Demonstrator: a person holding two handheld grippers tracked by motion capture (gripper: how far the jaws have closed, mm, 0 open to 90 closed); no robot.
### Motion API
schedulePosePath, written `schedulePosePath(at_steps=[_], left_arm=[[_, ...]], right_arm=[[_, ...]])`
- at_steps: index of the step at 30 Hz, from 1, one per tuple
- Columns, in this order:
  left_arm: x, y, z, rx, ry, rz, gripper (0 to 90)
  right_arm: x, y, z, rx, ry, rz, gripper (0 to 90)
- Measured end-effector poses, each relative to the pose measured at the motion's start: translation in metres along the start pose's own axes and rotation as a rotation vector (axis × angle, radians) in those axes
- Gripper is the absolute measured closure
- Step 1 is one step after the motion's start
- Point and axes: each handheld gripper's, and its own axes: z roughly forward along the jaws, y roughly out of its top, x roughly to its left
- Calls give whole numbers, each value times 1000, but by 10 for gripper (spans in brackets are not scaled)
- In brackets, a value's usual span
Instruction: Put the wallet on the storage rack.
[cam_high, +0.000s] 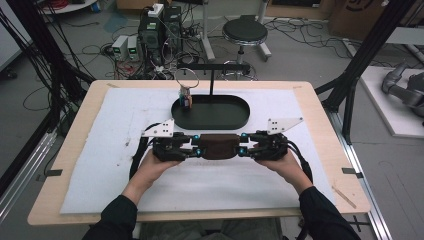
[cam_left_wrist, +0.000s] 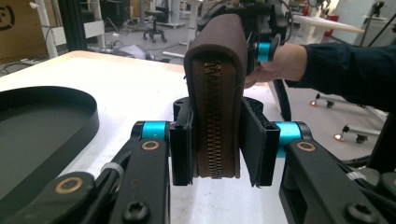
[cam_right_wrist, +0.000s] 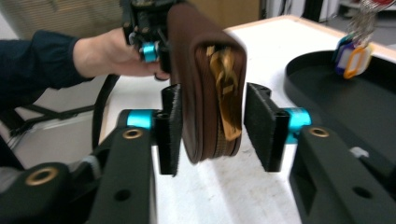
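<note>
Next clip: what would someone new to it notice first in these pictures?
First, the brown zip pouch at mid-table, slung between the left gripper and the right gripper, one at each end. The left gripper view shows its brass zipper running between the jaws; in the right gripper view a gap shows beside the pouch on one side. Behind it lies a black oval tray with a key ring hanging over its left end.
</note>
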Motion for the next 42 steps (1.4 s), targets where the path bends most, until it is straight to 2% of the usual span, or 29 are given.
schedulePosePath(at_steps=[5, 9, 12, 15, 19, 22, 25, 29, 31, 34, 42], left_arm=[[-1, 0, 1, 8, -5, 3, 670], [-1, 0, 0, -1, -5, -2, 662], [-2, 1, 0, -2, 25, -16, 627], [0, 2, -2, -17, 58, -63, 519], [2, 4, -9, -19, 117, -85, 425], [-1, 10, -17, 21, 177, -53, 393], [-6, 15, -23, 23, 216, -28, 365], [-18, 20, -30, 74, 281, 41, 332], [-24, 20, -34, 87, 292, 68, 317], [-30, 19, -40, 94, 279, 70, 317], [-41, 15, -52, 106, 305, 100, 296]], right_arm=[[0, 1, 1, 2, 1, -7, 606], [1, 1, 3, 4, 1, -19, 680], [2, 2, 2, -8, 4, -23, 719], [3, 2, 4, -5, -14, -35, 736], [3, 2, 5, -7, -29, -40, 743], [1, 4, 4, -27, -72, -39, 742], [-2, 5, 3, -38, -124, -36, 742], [-7, 7, 3, -50, -210, -32, 740], [-11, 8, 4, -54, -249, -26, 739], [-17, 10, 7, -52, -302, -23, 739], [-34, 18, 20, -42, -373, -27, 739]])
